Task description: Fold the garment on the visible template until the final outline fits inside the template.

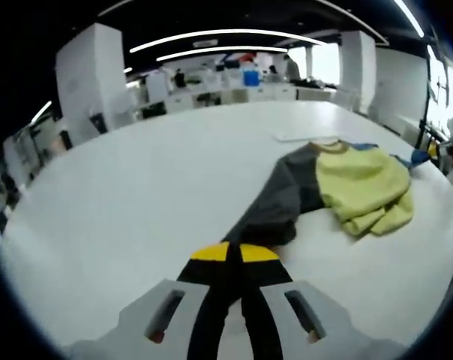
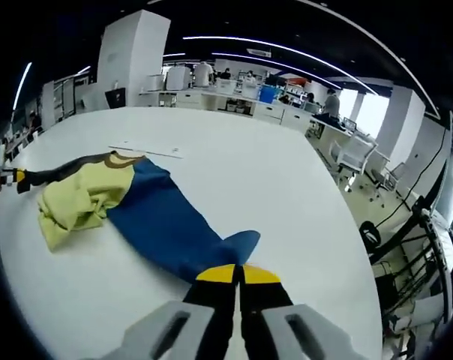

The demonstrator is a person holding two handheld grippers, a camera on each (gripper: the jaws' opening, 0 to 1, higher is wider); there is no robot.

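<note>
Left gripper (image 1: pixel 235 253) pinches the grey sleeve (image 1: pixel 275 202); right gripper (image 2: pixel 238 274) pinches the blue sleeve (image 2: pixel 174 221). Judged best: draw both outward evenly, flattening the bunched yellow body (image 2: pixel 76 196) on the table (image 2: pixel 241 180).

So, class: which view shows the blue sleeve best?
The right gripper view: the blue sleeve runs its whole length up to the right gripper. The left gripper view catches a blue sliver behind the yellow body.
</note>
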